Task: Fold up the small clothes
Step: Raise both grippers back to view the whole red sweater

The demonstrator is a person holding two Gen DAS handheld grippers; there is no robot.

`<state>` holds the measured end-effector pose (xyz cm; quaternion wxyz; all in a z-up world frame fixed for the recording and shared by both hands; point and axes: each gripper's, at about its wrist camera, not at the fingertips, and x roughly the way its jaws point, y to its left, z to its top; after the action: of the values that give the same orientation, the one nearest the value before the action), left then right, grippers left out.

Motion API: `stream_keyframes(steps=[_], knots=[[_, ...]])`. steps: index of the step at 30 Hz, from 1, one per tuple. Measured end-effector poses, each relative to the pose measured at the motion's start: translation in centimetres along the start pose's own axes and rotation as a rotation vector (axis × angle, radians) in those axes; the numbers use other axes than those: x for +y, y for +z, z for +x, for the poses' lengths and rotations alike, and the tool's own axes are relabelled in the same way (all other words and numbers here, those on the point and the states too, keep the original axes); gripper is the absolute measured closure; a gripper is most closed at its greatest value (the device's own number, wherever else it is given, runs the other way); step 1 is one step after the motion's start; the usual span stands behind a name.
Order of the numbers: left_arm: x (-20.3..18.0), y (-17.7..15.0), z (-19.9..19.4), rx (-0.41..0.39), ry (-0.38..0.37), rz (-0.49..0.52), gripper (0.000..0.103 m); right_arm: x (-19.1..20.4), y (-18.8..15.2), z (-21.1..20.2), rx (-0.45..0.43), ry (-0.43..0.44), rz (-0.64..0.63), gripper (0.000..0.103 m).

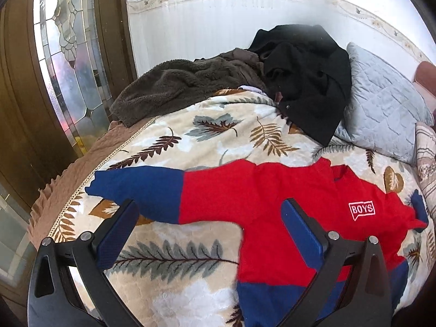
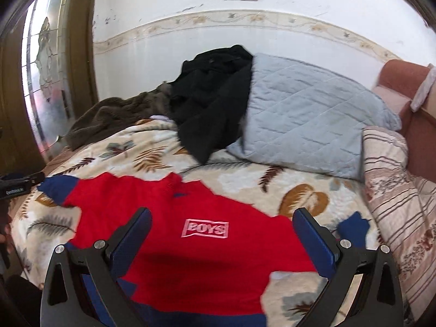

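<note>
A small red sweater [image 1: 245, 196] with blue cuffs, a blue hem and a white "BOYS" patch lies flat, front up, on a leaf-patterned blanket [image 1: 190, 141]. Its left sleeve [image 1: 136, 188] stretches out to the left. My left gripper [image 1: 209, 212] is open and empty above the sweater's left side. In the right wrist view the sweater [image 2: 177, 218] lies under my right gripper [image 2: 222, 220], which is open and empty above the chest. The right sleeve's blue cuff [image 2: 353, 226] shows by the right finger. The left gripper's tip [image 2: 21, 182] shows at the left edge.
A brown fleece [image 1: 174, 87] and a black coat [image 1: 305, 76] are heaped at the bed's far side against the wall. A light blue quilted pillow [image 2: 308, 114] and a striped pillow [image 2: 395, 179] lie to the right. A wooden door with a glass panel [image 1: 62, 54] stands left.
</note>
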<state>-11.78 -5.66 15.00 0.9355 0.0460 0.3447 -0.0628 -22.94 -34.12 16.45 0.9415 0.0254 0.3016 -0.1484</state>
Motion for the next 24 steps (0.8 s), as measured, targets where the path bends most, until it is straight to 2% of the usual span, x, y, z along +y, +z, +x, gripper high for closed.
stream_keyframes(steps=[8, 14, 24], knots=[[-0.5, -0.8, 0.2, 0.046, 0.055, 0.055, 0.0, 3.8, -0.2, 0.5, 0.027, 0.055, -0.036, 0.0], [-0.4, -1.2, 0.1, 0.025, 0.121, 0.097, 0.0, 6.0, -0.2, 1.3, 0.038, 0.075, -0.059, 0.0], [0.8, -0.9, -0.2, -0.031, 0.185, 0.113, 0.0, 8.9, 0.3, 2.3, 0.048, 0.1, -0.093, 0.0]])
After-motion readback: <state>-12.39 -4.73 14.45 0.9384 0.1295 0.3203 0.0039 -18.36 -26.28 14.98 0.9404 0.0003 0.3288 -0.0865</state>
